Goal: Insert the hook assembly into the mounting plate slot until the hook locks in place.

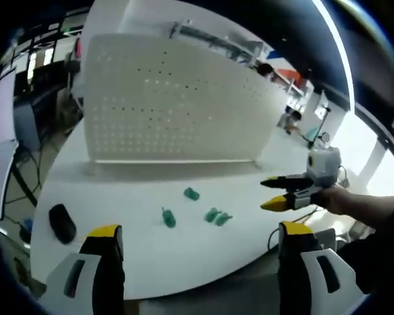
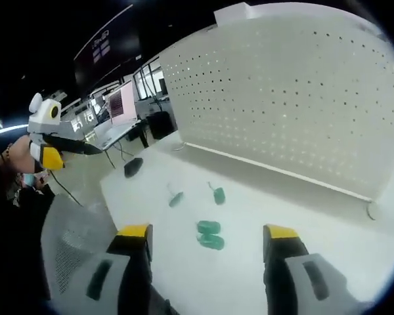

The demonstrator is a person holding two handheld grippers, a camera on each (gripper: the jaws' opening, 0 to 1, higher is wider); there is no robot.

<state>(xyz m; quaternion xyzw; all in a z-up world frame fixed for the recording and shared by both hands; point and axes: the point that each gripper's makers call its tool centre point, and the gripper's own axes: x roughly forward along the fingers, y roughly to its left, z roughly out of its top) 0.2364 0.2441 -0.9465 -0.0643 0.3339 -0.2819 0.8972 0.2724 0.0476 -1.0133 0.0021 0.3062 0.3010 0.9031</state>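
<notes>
Left claw [image 1: 197, 239] gapes empty above green hooks [image 1: 192, 210].

You have four small green hooks lying loose on the white desk [image 1: 184, 249], in front of the plate. In the left gripper view one hook [image 1: 191, 193] lies nearest the plate, another [image 1: 169, 218] sits apart to its left, and a pair [image 1: 217, 216] lies touching. The plate [image 1: 177, 98] is a white perforated panel standing upright on the desk, well apart from the hooks, its holes all bare.
</notes>
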